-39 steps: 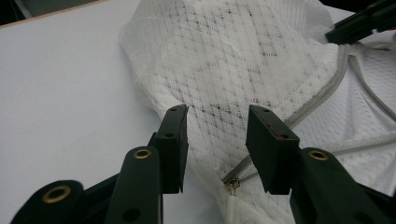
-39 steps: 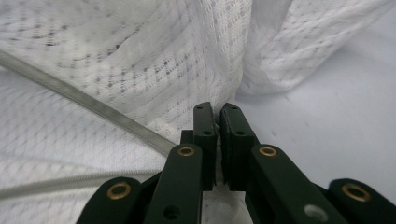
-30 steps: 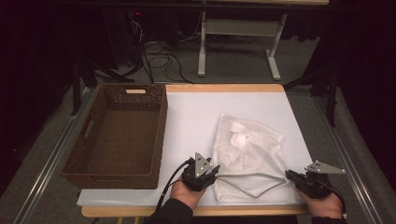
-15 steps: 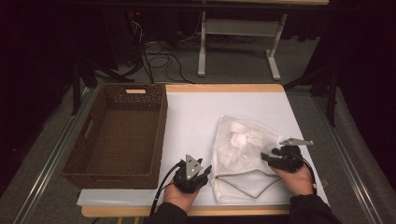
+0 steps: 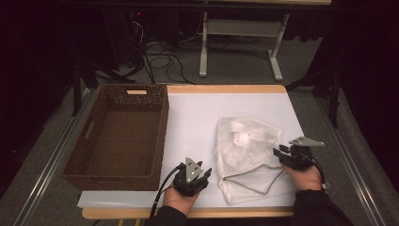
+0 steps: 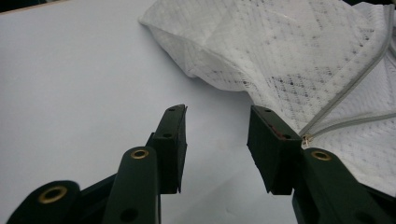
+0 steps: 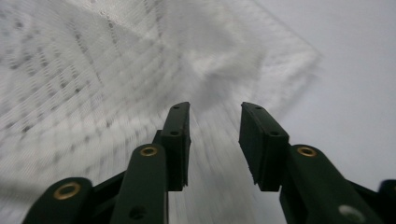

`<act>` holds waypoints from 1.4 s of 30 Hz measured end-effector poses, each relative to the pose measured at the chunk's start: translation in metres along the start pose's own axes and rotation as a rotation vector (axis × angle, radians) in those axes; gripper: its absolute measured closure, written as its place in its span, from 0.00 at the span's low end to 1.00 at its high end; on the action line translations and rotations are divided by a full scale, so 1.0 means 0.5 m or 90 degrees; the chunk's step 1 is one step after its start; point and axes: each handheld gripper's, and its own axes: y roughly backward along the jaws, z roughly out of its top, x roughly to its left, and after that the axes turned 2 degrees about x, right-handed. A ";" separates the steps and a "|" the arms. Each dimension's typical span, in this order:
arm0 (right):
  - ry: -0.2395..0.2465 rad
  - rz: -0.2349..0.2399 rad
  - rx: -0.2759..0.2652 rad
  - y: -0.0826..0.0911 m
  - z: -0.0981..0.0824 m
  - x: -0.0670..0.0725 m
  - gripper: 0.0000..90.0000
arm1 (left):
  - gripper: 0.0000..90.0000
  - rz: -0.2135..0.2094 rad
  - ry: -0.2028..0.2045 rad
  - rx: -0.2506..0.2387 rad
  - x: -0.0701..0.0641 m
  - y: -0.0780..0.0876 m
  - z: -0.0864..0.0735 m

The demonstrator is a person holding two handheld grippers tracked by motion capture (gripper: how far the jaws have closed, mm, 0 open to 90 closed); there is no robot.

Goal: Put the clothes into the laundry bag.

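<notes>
A white mesh bag (image 5: pixel 247 150) lies on the white table cover, with a grey zipper (image 5: pixel 254 184) across its near part and something white bunched inside. My left gripper (image 5: pixel 206 173) rests near the front edge, just left of the bag, open with nothing between its jaws. In the left gripper view the bag (image 6: pixel 299 51) and zipper (image 6: pixel 355 84) lie beside the right jaw of the left gripper (image 6: pixel 217 109). My right gripper (image 5: pixel 278 153) sits at the bag's right edge. Its jaws have just been closing a little but stand open, with blurred mesh (image 7: pixel 93 70) beyond the right gripper (image 7: pixel 215 105).
A brown wicker basket (image 5: pixel 160 136) with nothing in it stands on the left half of the table. The white cover (image 5: pixel 207 117) is bare between basket and bag. Table legs and cables stand on the floor beyond the far edge.
My right gripper has moved from the table's front right corner up and left to the bag's right edge, and its jaws have opened. The left gripper has stayed put.
</notes>
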 end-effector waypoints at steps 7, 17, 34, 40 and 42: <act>-0.038 0.019 0.032 0.052 -0.072 -0.016 0.64 | 0.60 -0.050 -0.010 0.006 -0.021 -0.023 0.010; 0.033 0.033 0.063 0.063 -0.085 0.051 0.92 | 0.84 -0.077 -0.015 0.052 -0.029 -0.063 0.016; 0.062 0.024 -0.065 0.105 -0.057 0.103 0.70 | 0.90 -0.040 0.000 -0.006 -0.012 -0.034 0.019; 0.085 0.082 -0.098 0.112 -0.044 0.150 0.71 | 0.72 -0.022 0.014 -0.023 -0.006 -0.016 0.014; 0.097 0.109 -0.105 0.109 -0.041 0.175 0.73 | 0.68 -0.014 0.017 -0.030 -0.001 -0.009 0.012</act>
